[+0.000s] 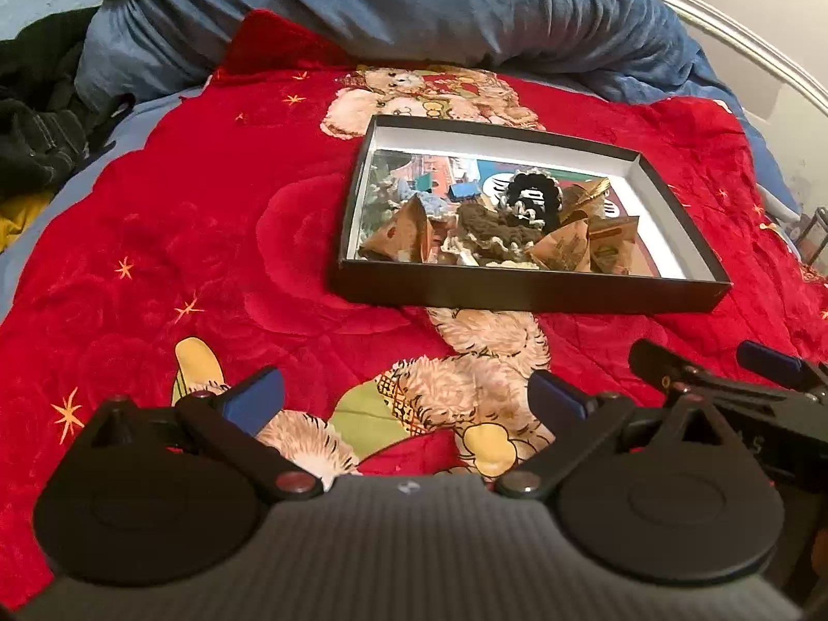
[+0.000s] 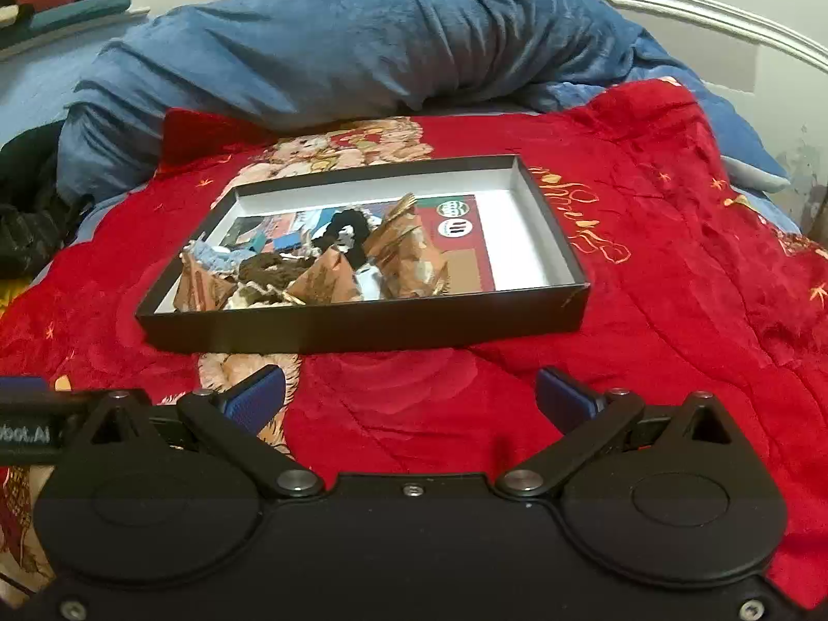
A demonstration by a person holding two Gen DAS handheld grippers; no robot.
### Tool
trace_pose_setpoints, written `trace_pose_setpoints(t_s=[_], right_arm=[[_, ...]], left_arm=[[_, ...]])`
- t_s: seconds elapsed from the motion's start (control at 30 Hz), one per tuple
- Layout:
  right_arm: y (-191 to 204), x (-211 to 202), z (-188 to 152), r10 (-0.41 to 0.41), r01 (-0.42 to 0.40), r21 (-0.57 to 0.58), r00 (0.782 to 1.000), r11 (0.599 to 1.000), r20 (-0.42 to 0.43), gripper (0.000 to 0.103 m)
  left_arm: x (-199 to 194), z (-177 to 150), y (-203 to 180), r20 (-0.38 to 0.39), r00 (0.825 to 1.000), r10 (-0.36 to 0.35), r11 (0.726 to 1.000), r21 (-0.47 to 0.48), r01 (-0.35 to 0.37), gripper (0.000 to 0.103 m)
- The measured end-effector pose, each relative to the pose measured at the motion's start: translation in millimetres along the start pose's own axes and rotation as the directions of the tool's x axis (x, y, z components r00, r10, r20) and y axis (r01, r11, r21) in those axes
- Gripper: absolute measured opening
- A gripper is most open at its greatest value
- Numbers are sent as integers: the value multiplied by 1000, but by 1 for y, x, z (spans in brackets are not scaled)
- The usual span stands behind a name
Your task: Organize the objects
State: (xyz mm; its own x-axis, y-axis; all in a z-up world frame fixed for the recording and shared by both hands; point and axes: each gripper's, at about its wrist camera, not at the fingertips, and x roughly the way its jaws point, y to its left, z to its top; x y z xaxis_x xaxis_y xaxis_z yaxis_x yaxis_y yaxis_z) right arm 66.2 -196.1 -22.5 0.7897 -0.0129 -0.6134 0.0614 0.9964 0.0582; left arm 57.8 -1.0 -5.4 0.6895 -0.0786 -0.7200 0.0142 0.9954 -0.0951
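red blanket [image 1: 155, 217] covers the bed. on it sits a black box [image 1: 528, 292] holding brown packets [image 1: 403, 230] and scrunchies [image 1: 522, 202]. left gripper [image 1: 406, 398] and right gripper [image 2: 411, 396] hover nearby, jaws wide, empty.

This is a bedroom in a home. A plush red blanket printed with teddy bears and gold stars [image 2: 647, 269] is spread over a bed. Behind the blanket lies a rumpled blue velvety duvet [image 2: 362, 41], and behind the duvet curves a pale moulded bed frame [image 2: 714, 15] against a plain light wall. To the left of the blanket sits a heap of dark clothing [image 1: 36, 119]. On the blanket rests a shallow black cardboard box [image 2: 362, 328].
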Motion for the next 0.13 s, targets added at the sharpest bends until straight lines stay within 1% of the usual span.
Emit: trace_pose_setpoints(t_s=[0.07,0.13], right_arm=[[0,1,-1,-2,2,-5,1000,1000,-4,103],[-3,8,-4,11,-10,19,1000,1000,-24,103]], left_arm=[[4,-2,0,5,1000,20,1000,5,-20,103],[14,-6,-1,6,998,55,998,16,-55,103]])
